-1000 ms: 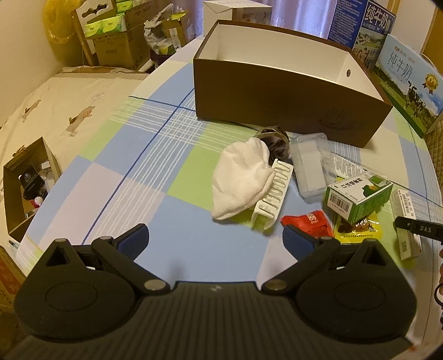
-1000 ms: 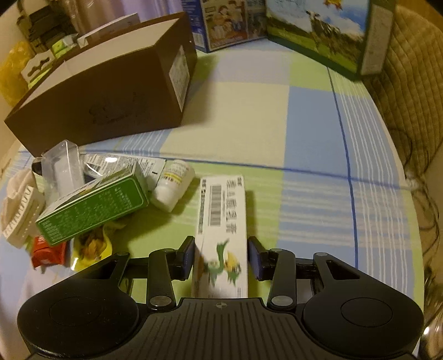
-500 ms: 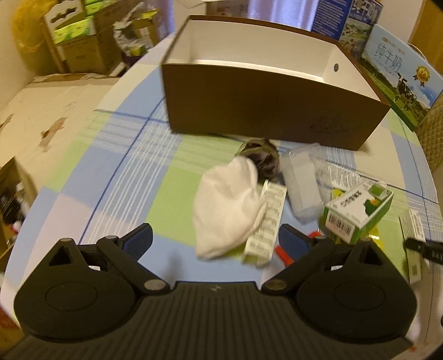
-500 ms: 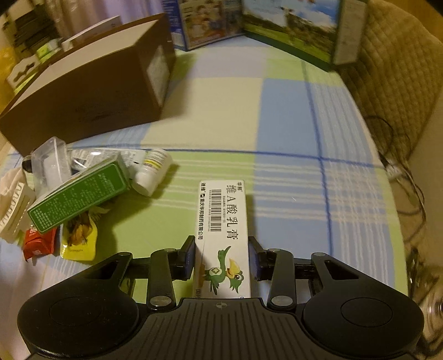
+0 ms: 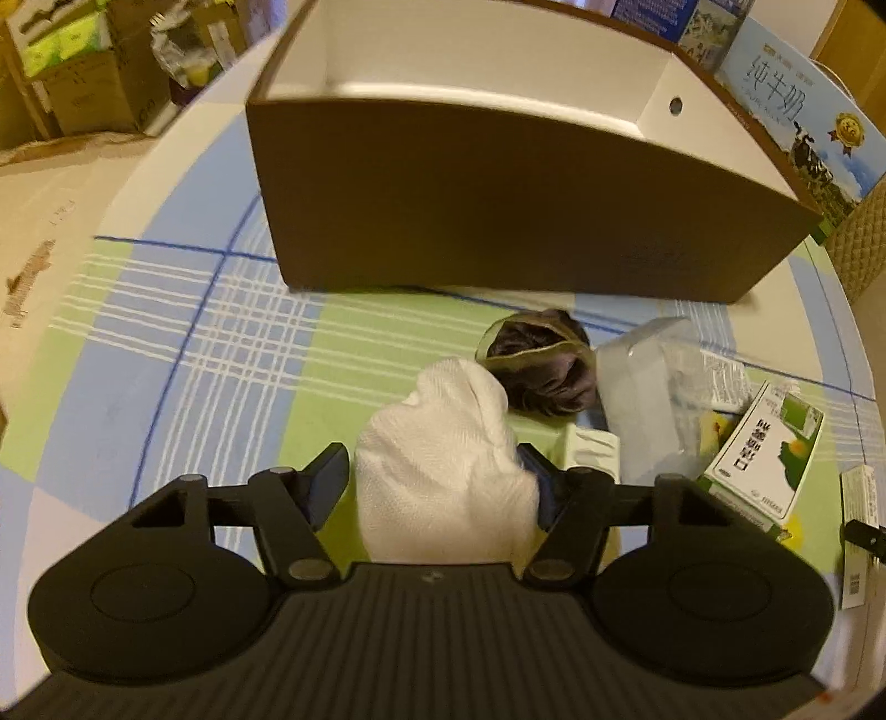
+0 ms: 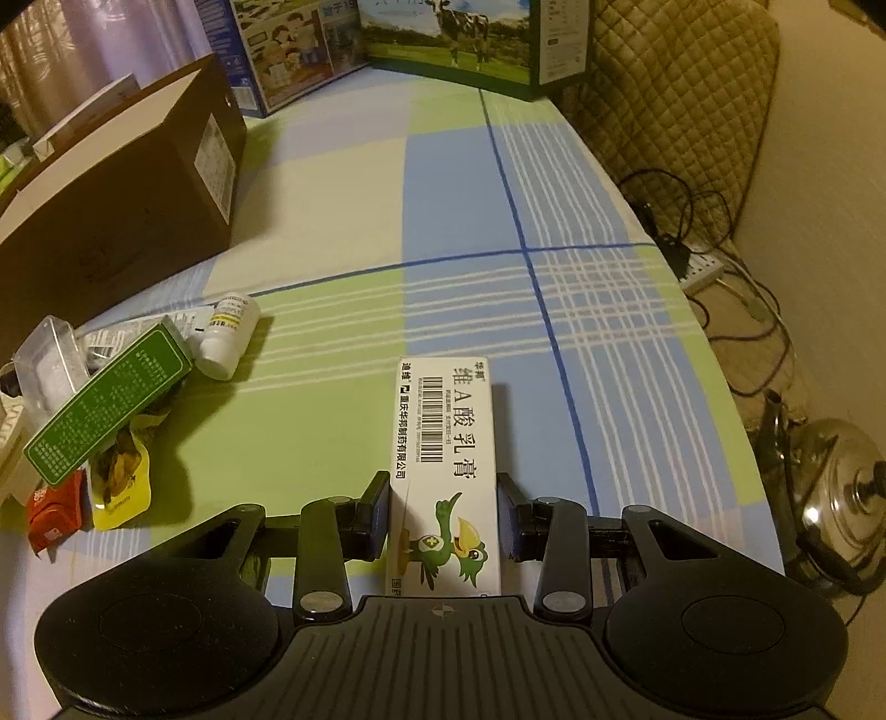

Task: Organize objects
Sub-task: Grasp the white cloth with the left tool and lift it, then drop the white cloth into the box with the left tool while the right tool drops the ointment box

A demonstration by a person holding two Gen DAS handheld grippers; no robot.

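A crumpled white cloth (image 5: 443, 471) lies on the checked tablecloth between the fingers of my left gripper (image 5: 437, 482), whose jaws are closing. The right pad touches the cloth; a thin gap shows at the left pad. Behind the cloth lie a dark hair scrunchie (image 5: 545, 371) and an open brown box (image 5: 498, 210) with a white inside. My right gripper (image 6: 443, 515) is shut on a long white ointment box (image 6: 446, 443) printed with a green bird, which juts forward over the table.
Right of the cloth are a clear plastic case (image 5: 642, 399) and a green-and-white carton (image 5: 764, 459). The right wrist view adds a white bottle (image 6: 227, 338), yellow packet (image 6: 119, 482) and red packet (image 6: 52, 515). Milk cartons (image 6: 454, 39) stand at the back; a kettle (image 6: 830, 498) sits below the table's right edge.
My left gripper moved forward and down over the white cloth, and its jaws narrowed from wide open to either side of it. The right gripper shifted and rolled slightly, still gripping the ointment box.
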